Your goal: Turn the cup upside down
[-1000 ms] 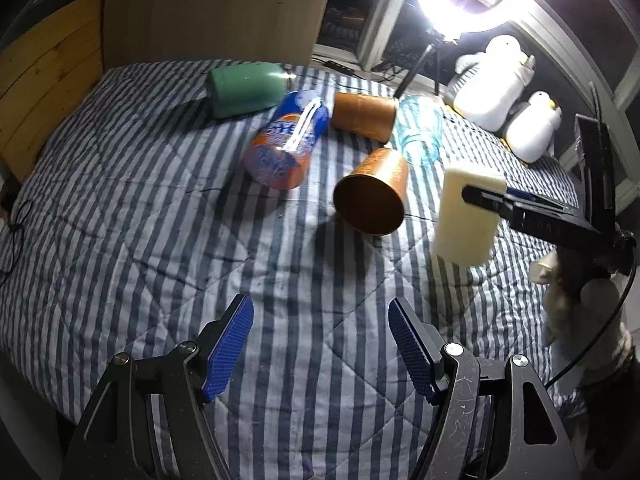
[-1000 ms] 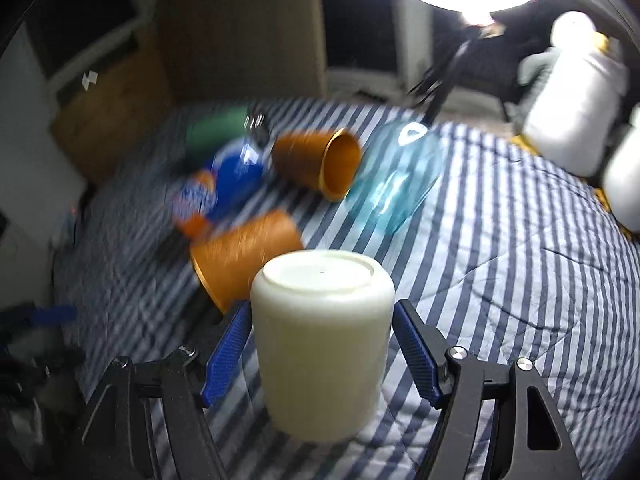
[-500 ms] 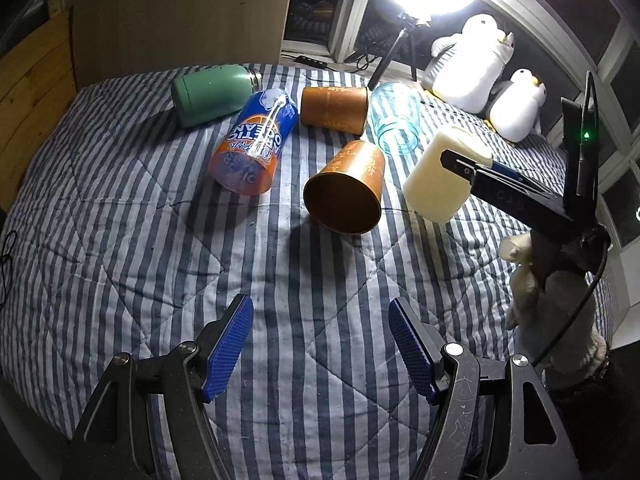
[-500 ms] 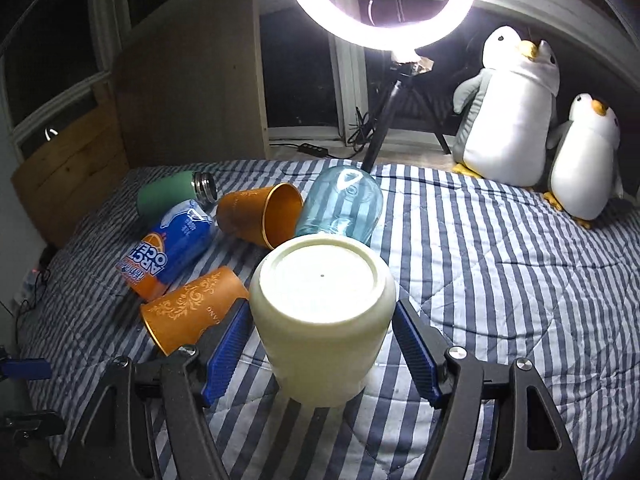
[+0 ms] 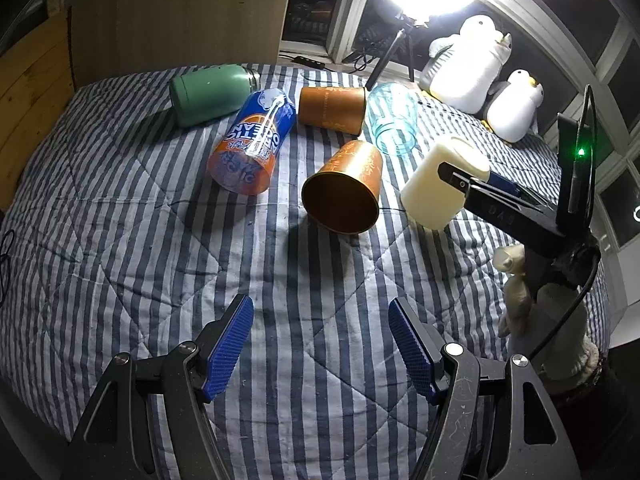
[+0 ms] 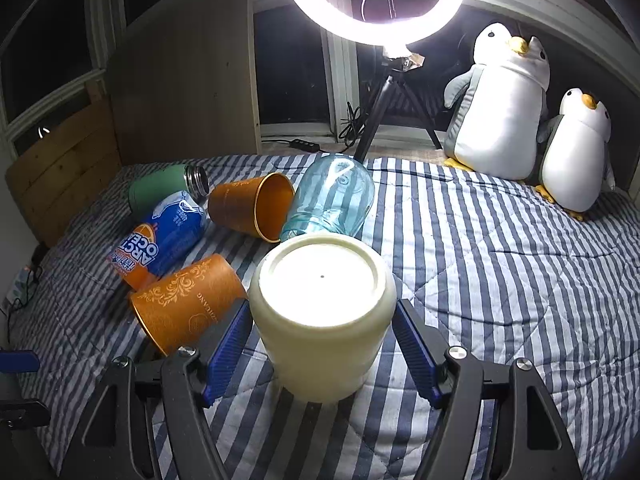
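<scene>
Cream cup [image 6: 322, 316], base up on the bed [image 6: 500, 280]: looks light, stiff, smooth. Right claw [image 6: 320, 350] brackets its mid-wall, contact unclear; left claw [image 5: 320, 344] spread, at 6 o'clock.

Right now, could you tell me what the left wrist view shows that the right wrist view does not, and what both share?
Only the left wrist view shows the open left gripper over bare quilt, plus the right gripper from the side.

Only the right wrist view shows the cream cup's flat base facing up, with the right gripper's pads beside it, and the full ring light.

Both show the two orange cups, blue glass, soda cup, green bottle and penguins.
</scene>
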A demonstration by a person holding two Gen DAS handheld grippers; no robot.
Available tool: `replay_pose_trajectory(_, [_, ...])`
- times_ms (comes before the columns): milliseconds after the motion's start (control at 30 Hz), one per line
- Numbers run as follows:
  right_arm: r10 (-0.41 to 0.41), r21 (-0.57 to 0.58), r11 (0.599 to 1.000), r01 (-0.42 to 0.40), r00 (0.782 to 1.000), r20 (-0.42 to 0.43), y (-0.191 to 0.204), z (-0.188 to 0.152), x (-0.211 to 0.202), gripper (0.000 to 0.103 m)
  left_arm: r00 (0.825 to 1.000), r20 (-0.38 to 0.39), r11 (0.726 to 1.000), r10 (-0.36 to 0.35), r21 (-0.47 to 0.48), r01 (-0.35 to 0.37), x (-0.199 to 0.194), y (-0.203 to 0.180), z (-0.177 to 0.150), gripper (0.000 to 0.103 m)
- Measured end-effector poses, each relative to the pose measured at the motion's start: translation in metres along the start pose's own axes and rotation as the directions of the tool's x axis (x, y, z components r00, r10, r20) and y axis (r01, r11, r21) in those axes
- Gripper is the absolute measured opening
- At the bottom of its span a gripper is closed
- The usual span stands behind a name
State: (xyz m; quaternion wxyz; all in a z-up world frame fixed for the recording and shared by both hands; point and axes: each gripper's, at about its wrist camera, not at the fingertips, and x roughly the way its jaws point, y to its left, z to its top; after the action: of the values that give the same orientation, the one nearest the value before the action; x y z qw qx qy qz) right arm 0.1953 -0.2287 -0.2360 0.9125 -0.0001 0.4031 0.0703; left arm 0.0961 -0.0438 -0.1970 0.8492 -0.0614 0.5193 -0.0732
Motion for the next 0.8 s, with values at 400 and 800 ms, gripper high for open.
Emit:
replay_pose_trajectory(400, [0.002, -0.006, 1.000, -0.002, 1.000, -0.009, 0.006, 0.001, -0.008, 0.075, 1.000, 0.006, 1.000, -0.013, 0.022, 0.013, 0.000, -0.009, 0.005, 0.073])
replay_pose_trajectory(800, [-0.025, 0.029, 0.999, 0.023, 0.996, 0.086, 0.006, 0.003, -0.060, 0.077, 0.993, 0.119, 0.996, 0.019, 0.080, -0.029, -0.024, -0.027, 0.014, 0.073])
